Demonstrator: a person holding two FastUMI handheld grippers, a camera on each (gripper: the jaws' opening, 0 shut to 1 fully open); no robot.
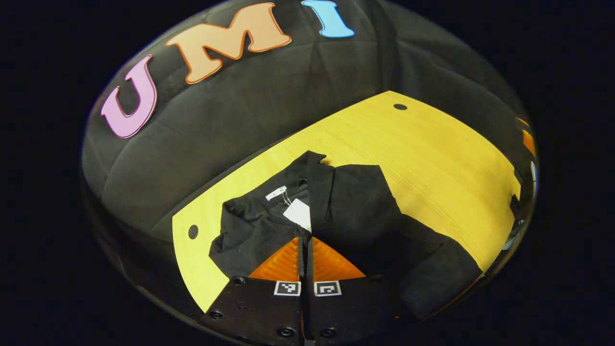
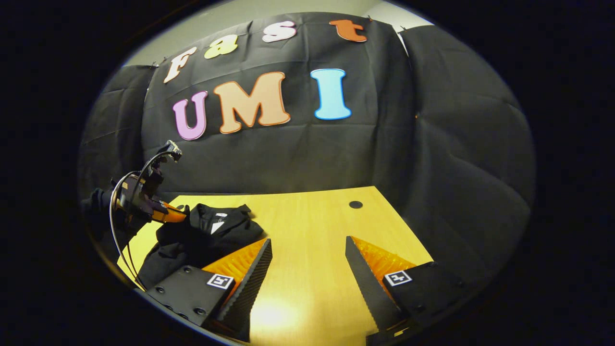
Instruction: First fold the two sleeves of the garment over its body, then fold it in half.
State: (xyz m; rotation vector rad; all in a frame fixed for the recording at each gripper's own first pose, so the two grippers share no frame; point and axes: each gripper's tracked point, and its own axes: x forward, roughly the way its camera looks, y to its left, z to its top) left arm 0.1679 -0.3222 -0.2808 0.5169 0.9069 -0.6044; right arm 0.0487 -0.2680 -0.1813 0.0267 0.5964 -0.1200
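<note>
From my seat the biggest thing is the yellow wooden worktop (image 2: pixel 307 226), with a small dark hole near its far edge. On it lies the black garment (image 1: pixel 355 211), bunched at the worktop's left end as the right gripper view has it (image 2: pixel 202 235), with a white tag (image 1: pixel 299 214) showing near the collar. One sleeve (image 1: pixel 432 264) trails off toward the edge of the left gripper view (its end is cut off there, so I cannot say where it stops).

The left gripper (image 1: pixel 305 240) has its jaws clenched together right at the cloth below the tag; the fabric is black on black and I cannot tell whether any of it is pinched between them. In the right gripper view I see that same gripper (image 2: pixel 161 211) at the garment's near-left side, cables looping off it.

The right gripper (image 2: pixel 307 250) hangs over bare worktop, jaws released and wide apart, well clear of the garment.
</note>
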